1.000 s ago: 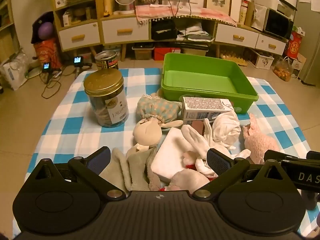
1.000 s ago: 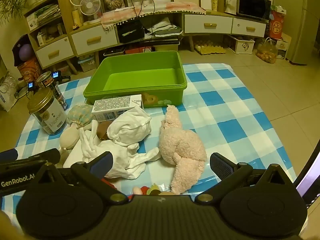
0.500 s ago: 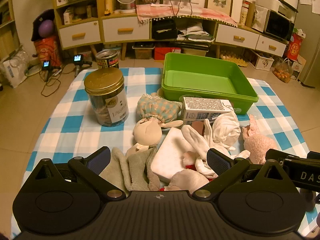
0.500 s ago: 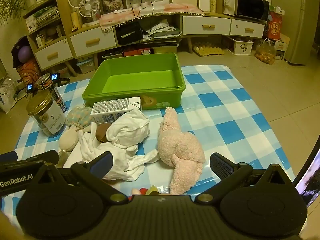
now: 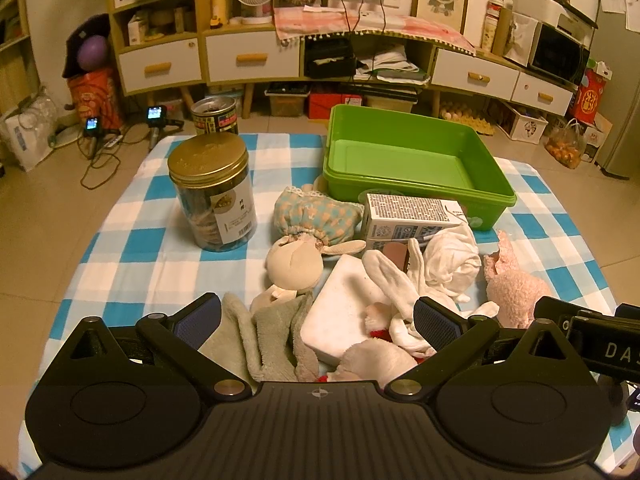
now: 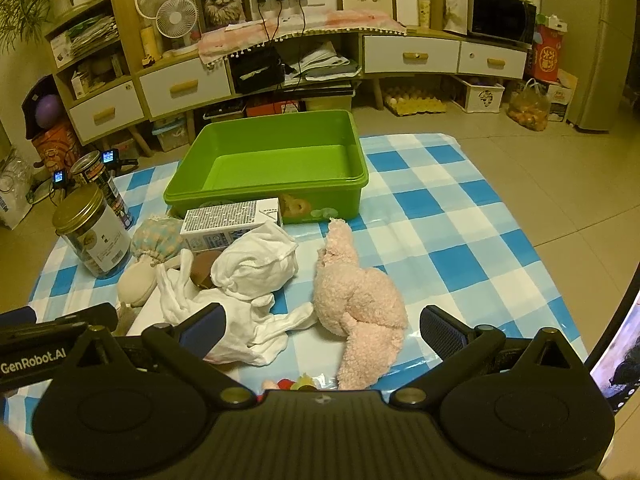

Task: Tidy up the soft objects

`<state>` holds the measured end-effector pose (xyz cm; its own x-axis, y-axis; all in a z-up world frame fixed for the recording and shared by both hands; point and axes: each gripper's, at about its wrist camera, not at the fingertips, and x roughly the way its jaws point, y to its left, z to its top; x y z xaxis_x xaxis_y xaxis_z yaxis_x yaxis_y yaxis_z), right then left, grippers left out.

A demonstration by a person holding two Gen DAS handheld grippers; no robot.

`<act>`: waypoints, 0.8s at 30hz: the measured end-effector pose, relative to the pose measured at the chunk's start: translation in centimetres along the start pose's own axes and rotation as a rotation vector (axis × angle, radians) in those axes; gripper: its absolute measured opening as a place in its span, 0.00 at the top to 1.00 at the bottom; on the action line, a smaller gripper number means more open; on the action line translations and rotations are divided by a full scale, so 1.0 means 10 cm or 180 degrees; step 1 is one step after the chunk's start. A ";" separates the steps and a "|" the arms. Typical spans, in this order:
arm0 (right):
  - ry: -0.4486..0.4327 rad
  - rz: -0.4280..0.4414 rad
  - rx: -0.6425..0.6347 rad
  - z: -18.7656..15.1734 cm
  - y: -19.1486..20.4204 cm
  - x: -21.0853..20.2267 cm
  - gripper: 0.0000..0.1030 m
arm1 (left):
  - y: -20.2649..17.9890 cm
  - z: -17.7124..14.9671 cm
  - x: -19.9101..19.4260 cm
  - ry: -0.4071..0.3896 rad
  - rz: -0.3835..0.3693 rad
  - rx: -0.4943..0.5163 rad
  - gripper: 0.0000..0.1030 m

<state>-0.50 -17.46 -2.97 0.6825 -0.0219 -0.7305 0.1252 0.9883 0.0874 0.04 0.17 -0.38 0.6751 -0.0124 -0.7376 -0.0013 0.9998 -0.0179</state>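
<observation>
On a blue-checked cloth lies a heap of soft things: a pink plush (image 6: pixel 358 300) (image 5: pixel 516 284), a white garment bundle (image 6: pixel 256 264) (image 5: pixel 452 260), a rag doll in a checked dress (image 5: pixel 308 236) (image 6: pixel 148 252), grey-green towels (image 5: pixel 264 336) and a white pad (image 5: pixel 344 304). Behind them stands an empty green bin (image 5: pixel 412 164) (image 6: pixel 268 164). My left gripper (image 5: pixel 318 320) hovers open above the towels and pad, holding nothing. My right gripper (image 6: pixel 322 326) hovers open above the pink plush, also holding nothing.
A carton (image 5: pixel 412 216) (image 6: pixel 230 222) lies against the bin's front. A gold-lidded jar (image 5: pixel 214 192) (image 6: pixel 94 232) and a tin can (image 5: pixel 214 116) stand at the left. Cabinets with drawers (image 5: pixel 252 56) line the far wall; small cameras on tripods (image 5: pixel 154 114) stand on the floor.
</observation>
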 end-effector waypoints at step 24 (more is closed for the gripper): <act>-0.0041 0.0029 -0.0032 -0.05 -0.03 0.01 0.34 | 0.15 -0.07 0.04 -0.0020 -0.0048 0.0019 0.05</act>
<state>-0.77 -17.72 -3.40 0.6928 -0.0147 -0.7210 0.1118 0.9899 0.0872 -0.22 1.65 -1.18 0.6796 -0.0274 -0.7330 0.0133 0.9996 -0.0250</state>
